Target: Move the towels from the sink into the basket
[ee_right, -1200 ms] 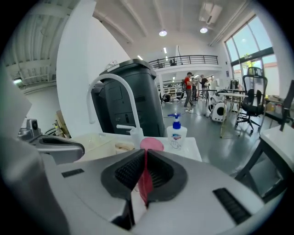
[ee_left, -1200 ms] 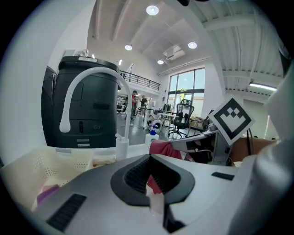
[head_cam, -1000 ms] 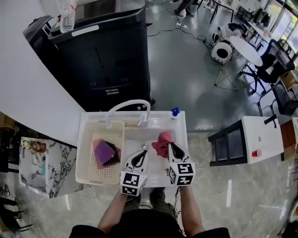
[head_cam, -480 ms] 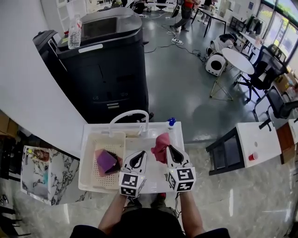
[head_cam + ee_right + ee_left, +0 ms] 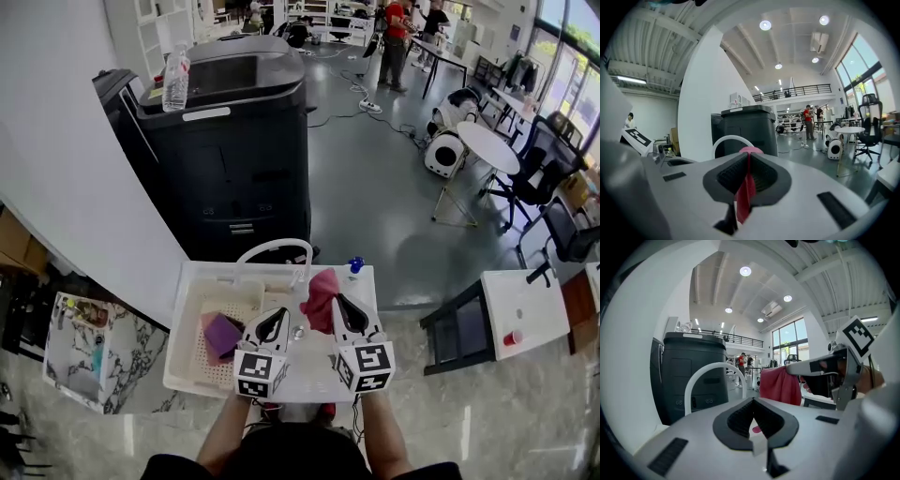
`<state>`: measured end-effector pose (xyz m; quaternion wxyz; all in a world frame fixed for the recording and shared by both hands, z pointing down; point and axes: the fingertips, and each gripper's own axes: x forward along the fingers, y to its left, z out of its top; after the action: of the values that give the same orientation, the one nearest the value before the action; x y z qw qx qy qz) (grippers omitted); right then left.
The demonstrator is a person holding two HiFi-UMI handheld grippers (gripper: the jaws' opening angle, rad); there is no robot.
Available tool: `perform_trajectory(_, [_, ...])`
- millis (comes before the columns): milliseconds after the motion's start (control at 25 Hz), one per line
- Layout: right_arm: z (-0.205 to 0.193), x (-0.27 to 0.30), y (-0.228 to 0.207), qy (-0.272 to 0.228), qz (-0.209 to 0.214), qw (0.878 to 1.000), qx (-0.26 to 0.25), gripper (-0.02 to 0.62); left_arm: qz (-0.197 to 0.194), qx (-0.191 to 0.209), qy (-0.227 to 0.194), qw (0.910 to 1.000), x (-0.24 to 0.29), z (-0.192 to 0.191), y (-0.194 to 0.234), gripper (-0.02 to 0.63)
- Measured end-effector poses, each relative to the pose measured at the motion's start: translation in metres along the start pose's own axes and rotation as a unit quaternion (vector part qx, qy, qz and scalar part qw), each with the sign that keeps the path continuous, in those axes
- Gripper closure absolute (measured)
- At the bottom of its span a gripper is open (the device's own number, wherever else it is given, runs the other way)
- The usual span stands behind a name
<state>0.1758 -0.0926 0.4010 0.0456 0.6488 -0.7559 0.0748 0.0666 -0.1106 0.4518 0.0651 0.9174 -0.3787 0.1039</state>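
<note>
Above the sink (image 5: 368, 282), the right hand-held gripper (image 5: 336, 303) pinches a red towel (image 5: 321, 291), the left hand-held gripper (image 5: 280, 315) pressed together, empty; carrying it to the basket (image 5: 185, 352) looks next.

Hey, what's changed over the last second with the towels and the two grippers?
The right gripper, jaws shut on the red towel, has lifted it up from the sink. The left gripper rose alongside it, jaws together. The purple towel stayed where it was in the basket.
</note>
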Motion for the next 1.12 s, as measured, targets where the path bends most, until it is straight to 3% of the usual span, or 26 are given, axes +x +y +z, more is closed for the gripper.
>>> perform_trajectory(520, [0.047, 0.027, 0.069, -0.042, 0.099, 0.994, -0.01, 0.554, 0.102, -0.018, -0.011, 0.9945, -0.055, 0.001, 0.058, 0.603])
perform_trajectory(1120, [0.042, 0.06, 0.183, -0.04, 0.223, 0.974, -0.004, 0.555, 0.221, -0.041, -0.005, 0.9743, -0.145, -0.023, 0.127, 0.603])
